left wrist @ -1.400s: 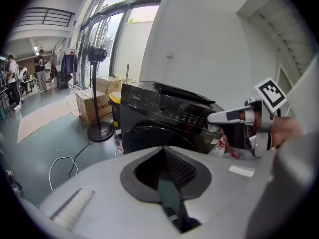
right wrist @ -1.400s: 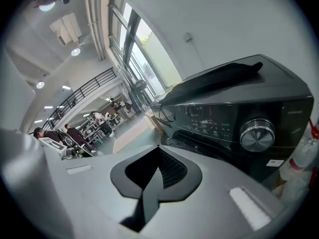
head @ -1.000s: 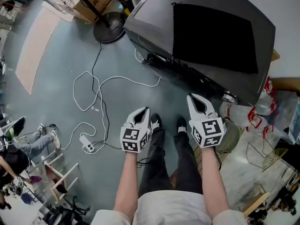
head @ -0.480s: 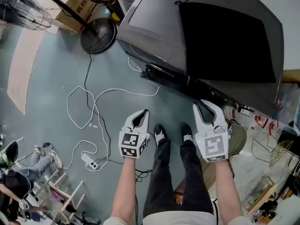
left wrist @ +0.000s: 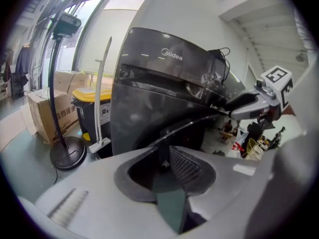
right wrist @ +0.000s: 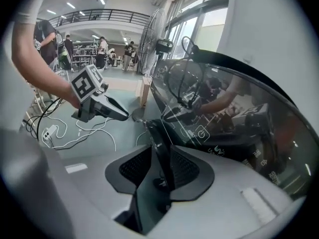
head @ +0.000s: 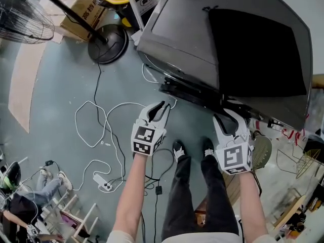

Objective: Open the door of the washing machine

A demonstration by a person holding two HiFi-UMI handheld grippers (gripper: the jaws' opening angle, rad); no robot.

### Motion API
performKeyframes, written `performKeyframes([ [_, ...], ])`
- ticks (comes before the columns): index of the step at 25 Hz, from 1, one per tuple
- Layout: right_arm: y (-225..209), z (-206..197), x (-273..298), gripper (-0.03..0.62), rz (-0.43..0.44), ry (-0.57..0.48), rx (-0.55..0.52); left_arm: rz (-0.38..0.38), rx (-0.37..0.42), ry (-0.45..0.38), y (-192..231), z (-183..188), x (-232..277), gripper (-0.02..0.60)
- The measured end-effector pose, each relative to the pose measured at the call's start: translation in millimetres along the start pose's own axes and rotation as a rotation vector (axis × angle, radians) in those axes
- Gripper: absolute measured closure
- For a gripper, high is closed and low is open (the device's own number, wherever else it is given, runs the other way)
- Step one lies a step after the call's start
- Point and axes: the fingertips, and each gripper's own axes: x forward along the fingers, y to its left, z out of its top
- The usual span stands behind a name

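Between the right gripper's (head: 229, 118) jaws, just opened and clamping nothing, stands a dark front edge (right wrist: 158, 133) of the dark grey washing machine (head: 182, 29). The left gripper's (head: 161, 109) jaws, also just parted, are empty beside that edge. A black glossy door panel (head: 258, 49) lies on top, and a round black fan base (head: 107, 43) stands beyond.

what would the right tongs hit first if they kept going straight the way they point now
The washing machine's dark front edge. It runs between the right tongs, whose jaws stand apart, having just been opening, and do not seem to press on it. How far in it sits is unclear.
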Motion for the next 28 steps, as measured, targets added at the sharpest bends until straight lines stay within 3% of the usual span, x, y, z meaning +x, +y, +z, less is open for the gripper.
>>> performKeyframes([
  [7, -3, 2, 8, 0.485, -0.046, 0.002, -0.015, -0.123, 0.214, 0.020, -2, 27, 14, 0.407],
  [11, 4, -11, 18, 0.465, -0.026, 0.049, -0.020, -0.200, 0.361, 0.120, -1, 12, 32, 0.395],
  [17, 5, -13, 15, 0.448, 0.045, 0.074, -0.051, -0.274, 0.491, 0.253, 4, -12, 56, 0.365],
  [20, 5, -16, 17, 0.448, 0.036, 0.086, -0.104, -0.338, 0.548, 0.287, 2, -10, 60, 0.364],
  [25, 5, -14, 16, 0.448, 0.006, 0.075, -0.052, -0.450, 0.672, 0.399, -6, -23, 65, 0.364],
  [28, 4, -15, 18, 0.437, -0.004, 0.075, -0.039, -0.464, 0.778, 0.463, -4, -33, 74, 0.364],
])
